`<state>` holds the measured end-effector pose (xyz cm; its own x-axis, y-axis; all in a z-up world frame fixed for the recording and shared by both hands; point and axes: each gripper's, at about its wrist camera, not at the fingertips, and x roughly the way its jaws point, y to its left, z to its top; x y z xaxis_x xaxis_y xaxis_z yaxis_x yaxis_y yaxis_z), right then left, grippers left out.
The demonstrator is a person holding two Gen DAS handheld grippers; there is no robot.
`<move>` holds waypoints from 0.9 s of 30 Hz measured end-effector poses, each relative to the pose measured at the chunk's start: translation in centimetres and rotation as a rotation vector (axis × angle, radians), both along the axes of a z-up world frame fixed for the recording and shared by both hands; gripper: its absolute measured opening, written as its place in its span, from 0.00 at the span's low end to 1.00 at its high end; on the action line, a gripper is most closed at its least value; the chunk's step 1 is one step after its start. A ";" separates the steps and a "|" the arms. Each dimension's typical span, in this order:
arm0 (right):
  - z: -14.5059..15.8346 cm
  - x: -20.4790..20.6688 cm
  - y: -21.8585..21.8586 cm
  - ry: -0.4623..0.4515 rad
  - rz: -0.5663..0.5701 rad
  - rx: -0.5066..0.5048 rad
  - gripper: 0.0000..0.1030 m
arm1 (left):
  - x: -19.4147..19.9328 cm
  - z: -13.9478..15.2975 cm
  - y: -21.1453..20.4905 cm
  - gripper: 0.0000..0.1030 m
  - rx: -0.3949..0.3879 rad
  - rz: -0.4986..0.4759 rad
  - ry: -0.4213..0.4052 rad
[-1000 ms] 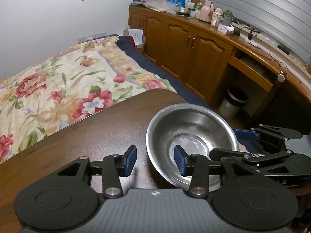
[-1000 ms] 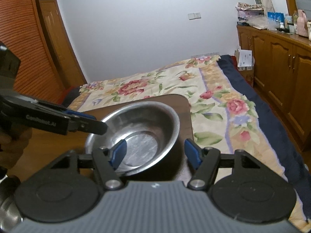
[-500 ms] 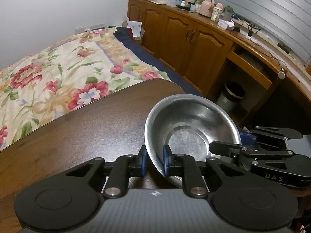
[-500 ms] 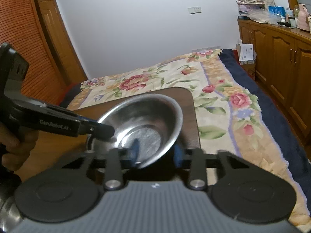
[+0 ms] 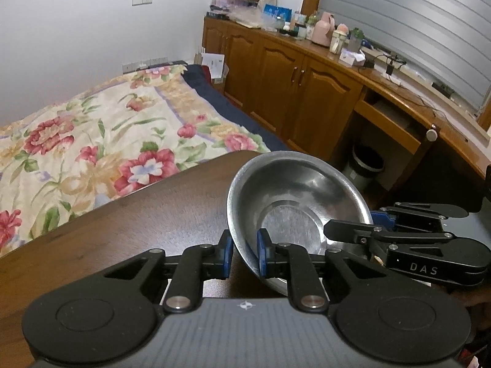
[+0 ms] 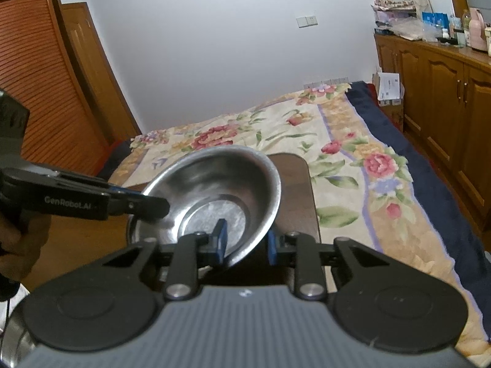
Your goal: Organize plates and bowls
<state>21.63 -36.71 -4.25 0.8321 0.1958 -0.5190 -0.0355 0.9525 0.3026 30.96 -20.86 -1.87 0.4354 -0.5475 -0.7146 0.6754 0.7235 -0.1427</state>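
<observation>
We are holding a steel bowl (image 5: pixel 294 202) between both grippers, tilted above the near corner of the dark wooden table (image 5: pixel 147 224), with its hollow facing the cameras. Our left gripper (image 5: pixel 244 256) is clenching the bowl's rim at about seven o'clock in the left wrist view, one blue pad outside the wall and one inside. Our right gripper (image 6: pixel 245 242) is grasping the opposite rim, at about five o'clock on the bowl in its own view; its jaws have just been closing and its blue pads are now sitting on either side of the thin wall, though the outer pad is partly hidden behind the bowl, so we are judging its contact as likely rather than certain. In the left wrist view the right gripper is reaching in from three o'clock; in the right wrist view the left gripper is reaching in from nine o'clock, with a hand (image 6: pixel 18 239) showing behind it. Beyond the table, toward twelve o'clock, a bed with a floral bedspread (image 5: pixel 92 141) is lying, and wooden cabinets (image 5: pixel 291 82) with cluttered tops are running along the wall at about two o'clock.
</observation>
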 end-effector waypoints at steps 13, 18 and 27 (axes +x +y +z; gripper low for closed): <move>2.4 -1.3 1.5 -0.052 0.010 -0.041 0.27 | -2.6 2.7 2.2 0.18 -0.034 0.012 -0.054; 3.2 -1.9 2.0 -0.078 0.019 -0.049 0.27 | -4.0 3.9 3.2 0.18 -0.047 0.016 -0.082; 4.9 -3.3 3.7 -0.118 0.040 -0.067 0.27 | -6.6 5.8 5.6 0.18 -0.076 0.028 -0.126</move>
